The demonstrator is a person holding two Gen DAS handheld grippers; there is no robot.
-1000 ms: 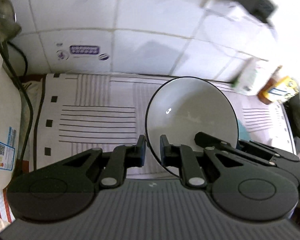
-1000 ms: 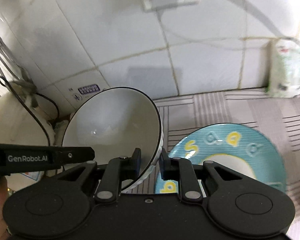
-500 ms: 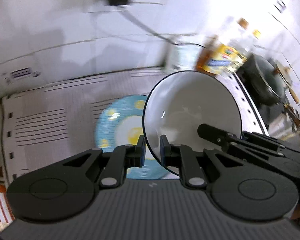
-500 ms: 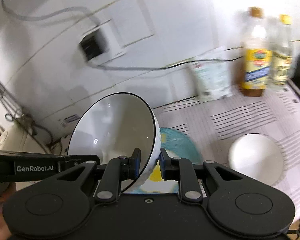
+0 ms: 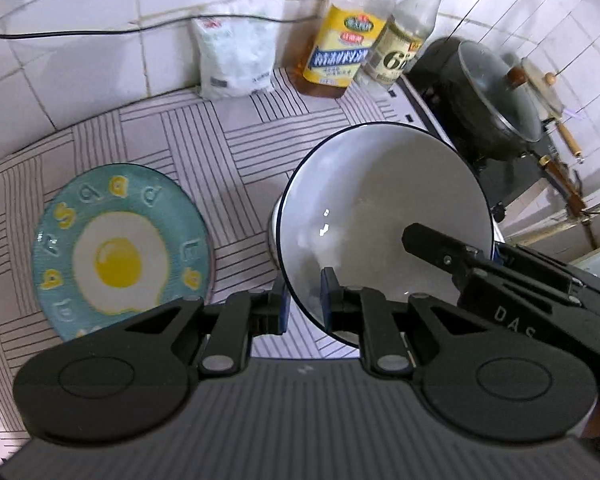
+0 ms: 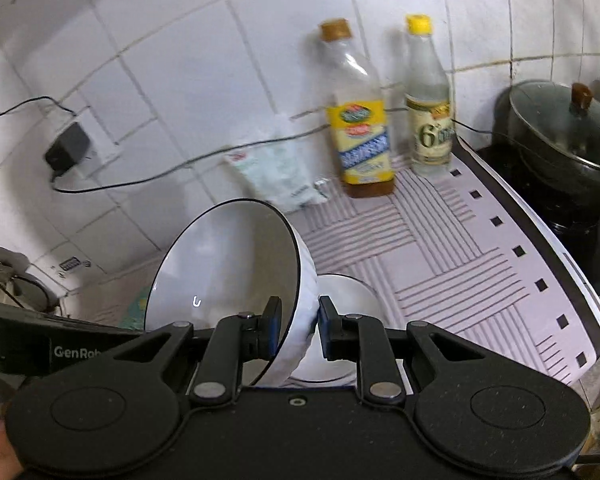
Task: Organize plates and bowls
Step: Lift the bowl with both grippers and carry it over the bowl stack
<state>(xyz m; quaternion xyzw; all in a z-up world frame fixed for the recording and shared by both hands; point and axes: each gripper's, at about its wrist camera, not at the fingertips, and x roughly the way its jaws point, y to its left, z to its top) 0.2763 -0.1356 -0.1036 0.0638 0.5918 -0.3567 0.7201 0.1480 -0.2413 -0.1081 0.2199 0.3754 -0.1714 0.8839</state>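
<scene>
Striped counter matting (image 5: 228, 136) lay below as your left gripper (image 5: 303, 300) and right gripper (image 6: 299, 328) each clenched the white bowl (image 5: 384, 216) by its rim, centre frame; glazed, slippery, breakable, so keep both rim grips.

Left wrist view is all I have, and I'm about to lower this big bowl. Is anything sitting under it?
Observer: Yes. The right wrist view shows a smaller white bowl on the striped mat, just beyond and below the held bowl.
Operator: How does the right gripper have hold of it?
Observer: The right gripper is shut on the held bowl's wall, with one pad inside and one outside.
Operator: Is the bowl level from that side?
Observer: No. It is tipped steeply, and its opening faces the left of that view.
</scene>
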